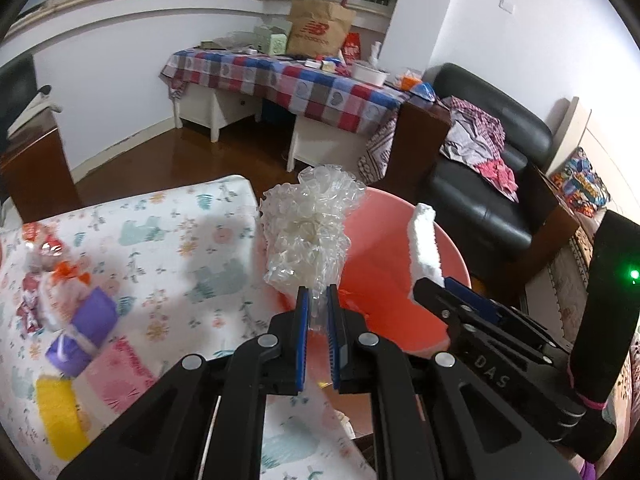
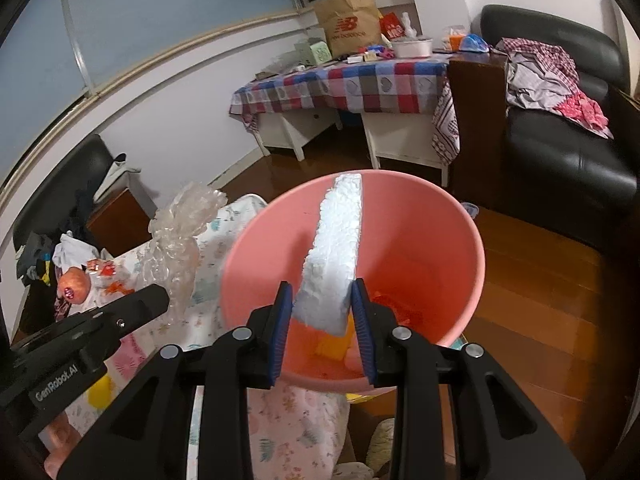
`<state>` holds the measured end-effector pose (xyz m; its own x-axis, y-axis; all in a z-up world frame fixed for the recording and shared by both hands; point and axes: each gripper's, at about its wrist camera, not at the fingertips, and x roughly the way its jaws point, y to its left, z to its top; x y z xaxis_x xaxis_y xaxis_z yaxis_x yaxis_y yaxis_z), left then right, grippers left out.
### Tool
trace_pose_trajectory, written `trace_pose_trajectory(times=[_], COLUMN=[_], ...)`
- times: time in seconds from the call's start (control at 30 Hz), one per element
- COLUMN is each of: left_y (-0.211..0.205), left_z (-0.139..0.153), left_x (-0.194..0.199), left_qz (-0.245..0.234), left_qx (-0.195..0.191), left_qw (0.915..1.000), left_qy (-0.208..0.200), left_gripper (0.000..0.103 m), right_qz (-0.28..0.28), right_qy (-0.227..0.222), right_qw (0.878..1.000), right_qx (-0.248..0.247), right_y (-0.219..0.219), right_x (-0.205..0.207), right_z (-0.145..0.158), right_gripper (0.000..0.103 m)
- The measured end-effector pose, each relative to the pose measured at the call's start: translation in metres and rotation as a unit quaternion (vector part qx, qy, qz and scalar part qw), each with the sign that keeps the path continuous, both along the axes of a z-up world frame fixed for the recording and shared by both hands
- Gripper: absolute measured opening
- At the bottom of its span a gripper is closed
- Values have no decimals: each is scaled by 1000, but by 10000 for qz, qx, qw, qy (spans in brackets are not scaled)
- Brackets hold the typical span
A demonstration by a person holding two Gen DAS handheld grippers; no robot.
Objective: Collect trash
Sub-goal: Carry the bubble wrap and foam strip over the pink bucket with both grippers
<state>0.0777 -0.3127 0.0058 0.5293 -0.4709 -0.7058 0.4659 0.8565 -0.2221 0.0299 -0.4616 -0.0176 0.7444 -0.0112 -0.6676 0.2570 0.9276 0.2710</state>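
Note:
My left gripper [image 1: 318, 300] is shut on a crumpled piece of clear bubble wrap [image 1: 310, 228], held up at the near-left rim of a pink bin [image 1: 384, 264]. My right gripper [image 2: 322, 300] is shut on a white foam strip [image 2: 334, 256] that stands tilted over the open pink bin [image 2: 452, 240]. The bin holds orange and yellow scraps [image 2: 332, 346] at its bottom. In the left wrist view the right gripper [image 1: 432, 286] shows at the right with the foam strip [image 1: 426, 240]. In the right wrist view the bubble wrap [image 2: 180, 232] hangs left of the bin.
A floral cloth [image 1: 160, 248] covers the table, carrying a purple roll [image 1: 82, 332], a yellow sponge [image 1: 60, 416], a pink cloth [image 1: 118, 376] and red wrappers [image 1: 44, 252]. A black sofa [image 2: 560, 140] and a checked-cloth table [image 2: 344, 84] stand beyond on the wooden floor [image 2: 540, 300].

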Motion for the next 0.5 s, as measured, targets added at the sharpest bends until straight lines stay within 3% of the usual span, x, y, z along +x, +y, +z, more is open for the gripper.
trace_pose_trajectory(times=[0.5], left_y=[-35], left_z=[-27], left_x=[24], left_qz=[-188], left_qx=[153], left_qw=[9991], left_qy=[342], left_gripper=[8], right_qz=[-54], right_qy=[282], right_qw=[9996], right_qx=[-46], right_y=[-12], right_x=[18], right_z=[-23], right_gripper=[31])
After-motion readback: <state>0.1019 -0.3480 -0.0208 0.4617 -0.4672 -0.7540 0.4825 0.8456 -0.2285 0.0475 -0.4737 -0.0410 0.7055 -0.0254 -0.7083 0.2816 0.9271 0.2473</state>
